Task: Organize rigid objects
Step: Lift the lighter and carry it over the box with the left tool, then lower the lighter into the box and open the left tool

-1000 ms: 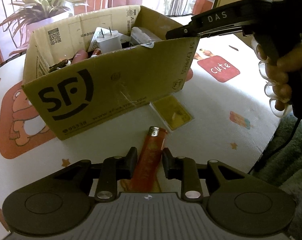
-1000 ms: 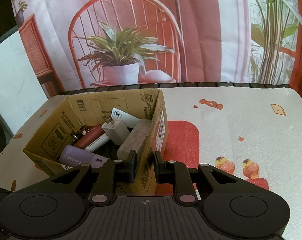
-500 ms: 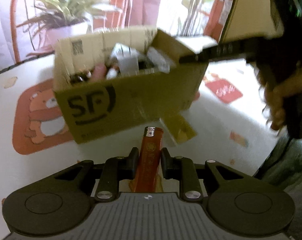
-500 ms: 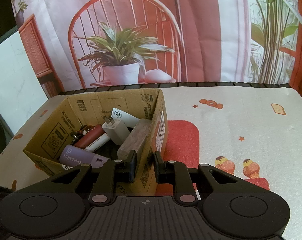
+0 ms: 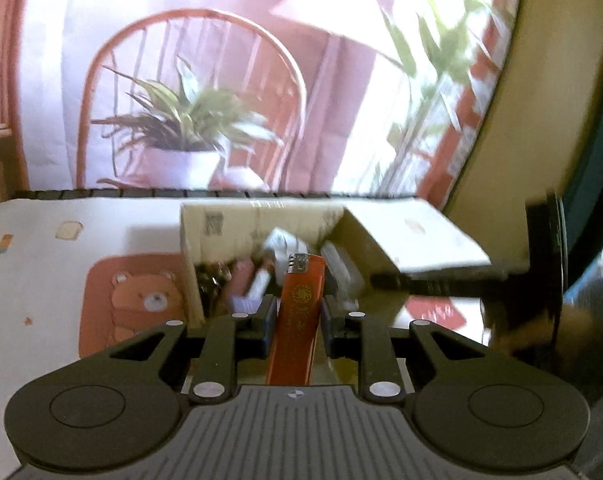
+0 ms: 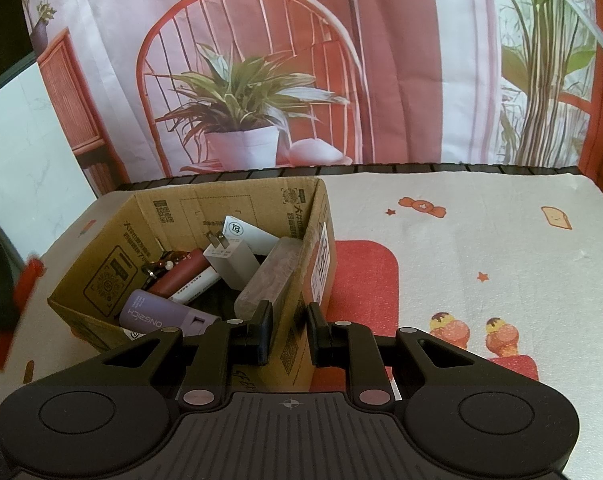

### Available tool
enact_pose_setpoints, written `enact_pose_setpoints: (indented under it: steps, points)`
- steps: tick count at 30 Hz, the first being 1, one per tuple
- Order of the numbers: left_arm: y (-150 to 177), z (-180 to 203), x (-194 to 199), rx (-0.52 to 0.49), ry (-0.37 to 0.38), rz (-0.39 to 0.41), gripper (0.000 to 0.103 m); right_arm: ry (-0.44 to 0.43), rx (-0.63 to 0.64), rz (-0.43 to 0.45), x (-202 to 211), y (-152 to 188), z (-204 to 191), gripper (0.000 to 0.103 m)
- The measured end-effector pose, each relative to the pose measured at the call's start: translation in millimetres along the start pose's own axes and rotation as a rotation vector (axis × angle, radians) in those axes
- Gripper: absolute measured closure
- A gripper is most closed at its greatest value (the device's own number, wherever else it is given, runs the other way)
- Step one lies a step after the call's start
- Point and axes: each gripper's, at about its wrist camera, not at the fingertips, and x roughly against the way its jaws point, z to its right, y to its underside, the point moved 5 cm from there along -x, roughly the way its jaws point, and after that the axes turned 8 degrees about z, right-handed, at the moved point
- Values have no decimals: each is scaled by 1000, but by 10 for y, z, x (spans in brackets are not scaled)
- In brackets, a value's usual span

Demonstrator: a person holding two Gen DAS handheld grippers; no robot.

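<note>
My left gripper (image 5: 296,320) is shut on an orange lighter (image 5: 299,312) and holds it lifted, just in front of the open cardboard box (image 5: 381,240). My right gripper (image 6: 288,330) is shut on the box's right wall (image 6: 301,276), one finger inside and one outside. In the box lie a white plug adapter (image 6: 233,260), a grey block (image 6: 269,280), a purple case (image 6: 157,314), a maroon tube (image 6: 181,274) and a white tube (image 6: 193,286). The lighter shows as a red blur at the left edge of the right wrist view (image 6: 25,286).
The table (image 6: 481,248) has a white cloth with cartoon prints. A printed backdrop with a chair and potted plant (image 6: 241,120) stands behind the table's far edge. The right gripper's body and the hand holding it (image 5: 541,292) are to the right of the box.
My left gripper has lifted the lighter off the table and swung up toward the box opening; the view now looks over the box's rim. The right gripper and box have stayed still.
</note>
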Motion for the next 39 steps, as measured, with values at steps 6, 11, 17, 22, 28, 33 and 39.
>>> enact_pose_setpoints:
  steps: [6,11,17,22,28,33,39]
  points:
    - [-255,-97,-253,10,-63,-4,78,0,-1,0,1,0,-2,84]
    - [-314,-127,-681,20,-100,-77,78,0,0,0,2,-1,-2,84]
    - [-231,-34,-1051,-65,-133,-155,78,-1,-2,0,3,0,0,84]
    - [-164,-105,-1221,-88,-185,-199,78,-4,-6,2,-5,6,-9,84]
    - [-121,-160,-1268,-118,-200,-221,78,-3,-6,1,-6,7,-5,84]
    - [-127,-138,-1215,-138,-182,-207,77,-3,-6,1,-4,6,-4,84]
    - [-143,-27,-1016,-168,-172,-160,76,-3,-7,1,-3,6,-4,84]
